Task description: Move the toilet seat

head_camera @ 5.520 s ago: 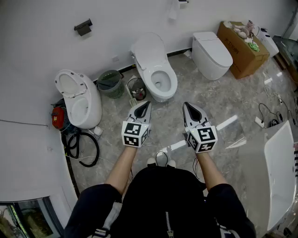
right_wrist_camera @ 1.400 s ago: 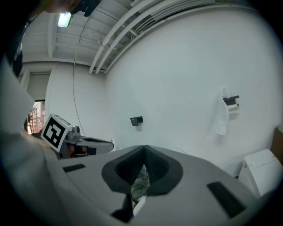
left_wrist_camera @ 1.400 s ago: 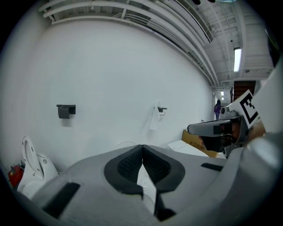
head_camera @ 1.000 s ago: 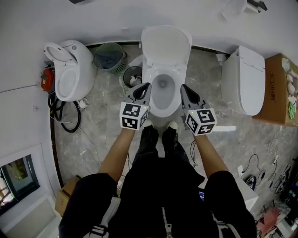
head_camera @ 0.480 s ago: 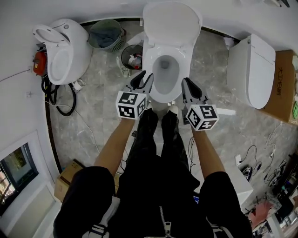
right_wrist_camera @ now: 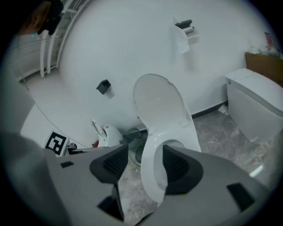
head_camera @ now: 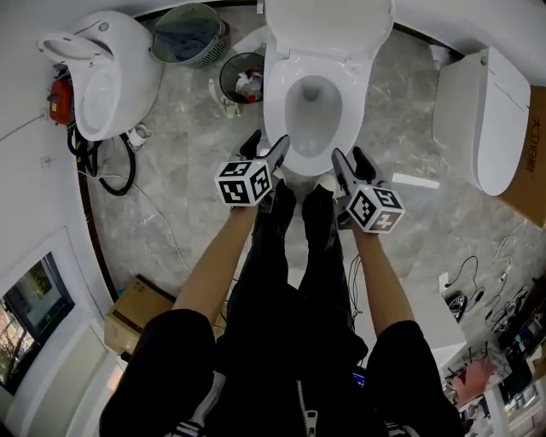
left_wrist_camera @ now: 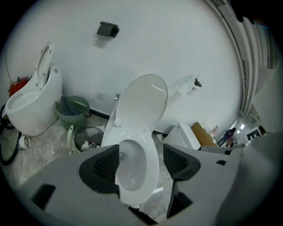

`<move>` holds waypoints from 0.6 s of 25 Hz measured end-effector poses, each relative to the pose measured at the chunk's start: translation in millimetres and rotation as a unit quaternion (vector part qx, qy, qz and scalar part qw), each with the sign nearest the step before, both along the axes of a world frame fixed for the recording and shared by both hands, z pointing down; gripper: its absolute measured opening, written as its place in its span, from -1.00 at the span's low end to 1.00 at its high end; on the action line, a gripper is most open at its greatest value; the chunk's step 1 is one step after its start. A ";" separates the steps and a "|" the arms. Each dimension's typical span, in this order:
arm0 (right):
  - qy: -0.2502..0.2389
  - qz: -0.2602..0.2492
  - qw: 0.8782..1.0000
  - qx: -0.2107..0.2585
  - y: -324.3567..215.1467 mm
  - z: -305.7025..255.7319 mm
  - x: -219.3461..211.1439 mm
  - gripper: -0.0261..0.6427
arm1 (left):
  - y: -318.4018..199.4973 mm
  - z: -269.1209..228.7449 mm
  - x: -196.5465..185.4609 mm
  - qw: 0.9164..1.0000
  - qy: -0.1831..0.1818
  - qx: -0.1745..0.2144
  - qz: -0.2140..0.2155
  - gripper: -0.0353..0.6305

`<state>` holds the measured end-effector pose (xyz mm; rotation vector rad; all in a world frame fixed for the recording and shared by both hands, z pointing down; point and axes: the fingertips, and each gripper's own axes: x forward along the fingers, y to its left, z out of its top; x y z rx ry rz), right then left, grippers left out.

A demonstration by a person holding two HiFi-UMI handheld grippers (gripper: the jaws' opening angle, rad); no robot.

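Toilet seat (head_camera: 275, 96) is seen lying flat on the white bowl at the top centre of the head view, with the lid (head_camera: 328, 19) raised behind it against the wall. Left gripper (head_camera: 267, 145) is held at the bowl's front left edge and right gripper (head_camera: 348, 159) at its front right, one to either side of the front rim. Both sets of jaws have just been opening. In each gripper view the two dark pads are shown well apart, the seat's front is framed in the gap, and no pad is seen pressing on it — nothing is gripped. A second toilet (head_camera: 102, 81) is set off to the left, near a green basket (head_camera: 183, 34) and a dark bin (head_camera: 241, 81). A closed toilet (head_camera: 482, 119) is stood to the right on the grey marbled floor (head_camera: 188, 196).
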<state>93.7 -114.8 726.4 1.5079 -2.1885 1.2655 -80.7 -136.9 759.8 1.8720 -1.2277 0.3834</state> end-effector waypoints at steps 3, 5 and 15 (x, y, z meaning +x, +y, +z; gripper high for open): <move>-0.020 0.022 0.998 -0.046 14.9 50.9 4.7 -0.18 | 16.7 50.7 -3.9 0.998 0.023 -0.053 -0.024 0.12; -0.020 0.026 0.997 -0.070 25.0 84.9 4.8 -0.14 | 27.6 86.3 -7.4 0.995 0.040 -0.088 -0.040 0.19; -0.053 0.130 0.971 -0.195 66.0 245.7 19.5 0.04 | 72.1 238.0 -9.7 0.979 0.060 -0.186 -0.055 0.31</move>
